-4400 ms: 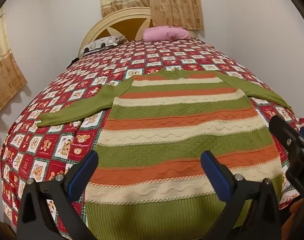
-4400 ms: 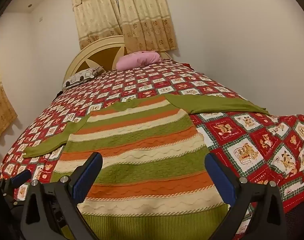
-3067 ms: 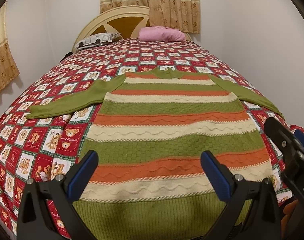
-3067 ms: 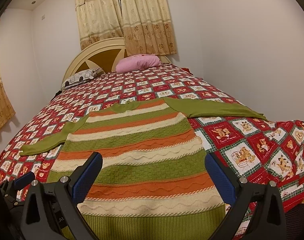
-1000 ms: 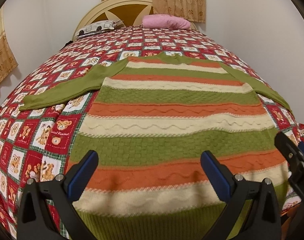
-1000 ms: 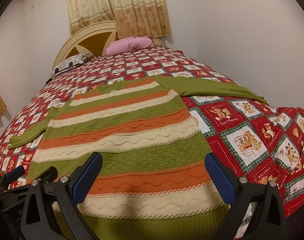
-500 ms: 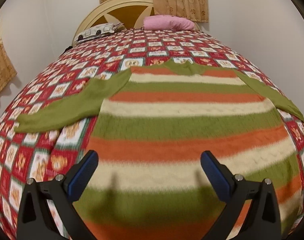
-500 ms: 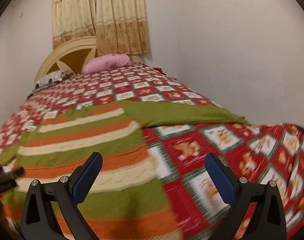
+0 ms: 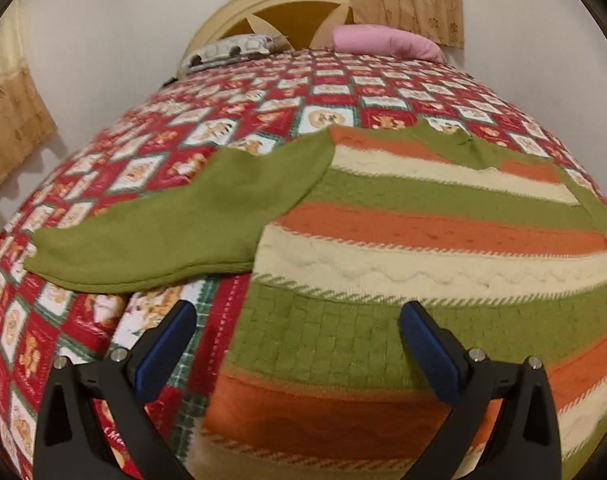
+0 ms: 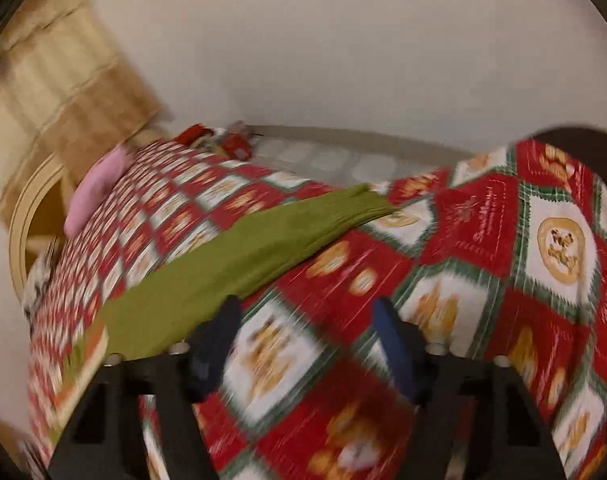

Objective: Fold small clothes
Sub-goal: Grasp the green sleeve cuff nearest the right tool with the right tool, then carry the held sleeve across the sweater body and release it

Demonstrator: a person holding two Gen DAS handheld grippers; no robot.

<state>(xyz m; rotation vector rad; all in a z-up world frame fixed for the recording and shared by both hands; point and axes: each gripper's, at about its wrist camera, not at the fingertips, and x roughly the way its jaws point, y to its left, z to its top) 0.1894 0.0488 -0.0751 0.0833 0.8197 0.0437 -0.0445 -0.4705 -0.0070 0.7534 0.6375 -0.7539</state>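
A knitted sweater (image 9: 403, 232) with green, orange and cream stripes lies flat on the bed, neck toward the headboard. Its plain green left sleeve (image 9: 175, 224) stretches out to the left. My left gripper (image 9: 295, 328) is open and empty, hovering low over the sweater's left edge below that sleeve. In the blurred right wrist view the green right sleeve (image 10: 247, 256) runs toward the bed's right edge. My right gripper (image 10: 303, 320) is open and empty, just in front of the sleeve over the bedspread.
The bed has a red patchwork bedspread (image 9: 143, 168) with bear pictures. A pink pillow (image 9: 383, 42) and a patterned pillow (image 9: 231, 48) lie by the cream headboard (image 9: 279, 4). A white wall (image 10: 343, 60) runs close along the bed's right side.
Both grippers have moved forward and apart. The left went toward the left sleeve, the right swung right toward the right sleeve. Both stayed open.
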